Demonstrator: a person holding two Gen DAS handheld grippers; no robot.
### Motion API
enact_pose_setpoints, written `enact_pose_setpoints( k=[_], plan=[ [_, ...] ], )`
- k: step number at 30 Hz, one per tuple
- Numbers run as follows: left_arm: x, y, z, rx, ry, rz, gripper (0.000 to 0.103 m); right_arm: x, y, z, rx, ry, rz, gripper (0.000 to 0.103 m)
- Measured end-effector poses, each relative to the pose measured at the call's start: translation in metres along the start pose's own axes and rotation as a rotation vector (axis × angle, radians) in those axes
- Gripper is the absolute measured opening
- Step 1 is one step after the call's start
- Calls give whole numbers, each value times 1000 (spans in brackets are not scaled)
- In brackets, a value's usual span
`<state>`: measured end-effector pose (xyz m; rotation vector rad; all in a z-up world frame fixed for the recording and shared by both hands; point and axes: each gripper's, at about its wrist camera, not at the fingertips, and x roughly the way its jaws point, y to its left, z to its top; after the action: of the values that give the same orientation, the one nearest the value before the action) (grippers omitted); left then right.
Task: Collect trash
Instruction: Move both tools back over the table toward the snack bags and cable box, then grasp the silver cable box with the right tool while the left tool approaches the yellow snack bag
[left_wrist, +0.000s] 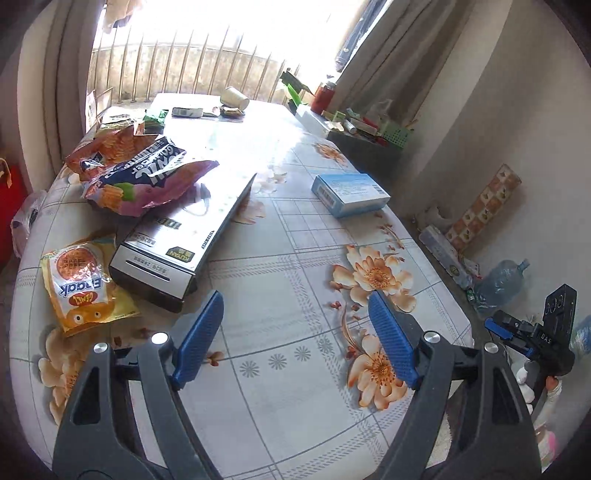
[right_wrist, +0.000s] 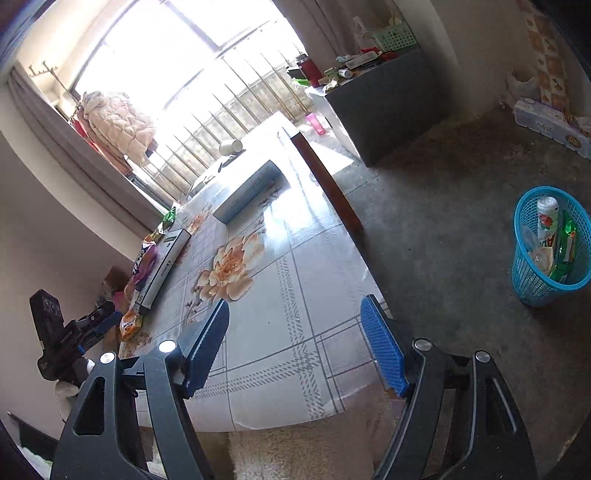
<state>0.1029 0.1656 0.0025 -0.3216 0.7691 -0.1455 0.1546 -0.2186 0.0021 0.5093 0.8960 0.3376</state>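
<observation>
1. Left wrist view: left gripper (left_wrist: 295, 325) hangs over the near part of the table (left_wrist: 280, 406), jaws wide apart, nothing between them.
2. Nearest trash is the yellow snack packet (left_wrist: 79, 280) — it lies flat to the near left of the jaws, long axis running near-to-far, one edge touching the silver carton (left_wrist: 177, 240). Judged: the left claw is the closer one, and would have to swing left.
3. Farther left, crumpled chip bags (left_wrist: 136, 173) rest partly on the carton's far end. A blue box (left_wrist: 349, 194) lies far right, well apart; a tipped paper cup (left_wrist: 235, 98) at the far end.
4. Right gripper (left_wrist: 532, 332) shows beyond the table's right edge.
5. Right wrist view: right gripper (right_wrist: 295, 332) over the near right corner of the table (right_wrist: 295, 387), jaws wide, empty.
6. Blue basket (right_wrist: 532, 288) stands on the floor to the right — already holding a can and wrappers.
7. Surface: glossy floral oilcloth, strong window glare. Bare concrete floor; barred window far.
</observation>
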Motion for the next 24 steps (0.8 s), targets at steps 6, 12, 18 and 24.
enact_pose_setpoints(
  k=[6, 12, 18, 24],
  plan=[
    [32, 50, 35, -49, 17, 161, 85, 24, 50, 12, -93, 54, 46, 73],
    [60, 87, 51, -120, 44, 226, 85, 45, 81, 16, -153, 106, 68, 74],
    [74, 98, 50, -194, 120, 106, 85, 77, 112, 17, -178, 167, 111, 74],
    [60, 60, 20, -176, 188, -268, 85, 105, 149, 19, -257, 230, 125, 74]
  ],
)
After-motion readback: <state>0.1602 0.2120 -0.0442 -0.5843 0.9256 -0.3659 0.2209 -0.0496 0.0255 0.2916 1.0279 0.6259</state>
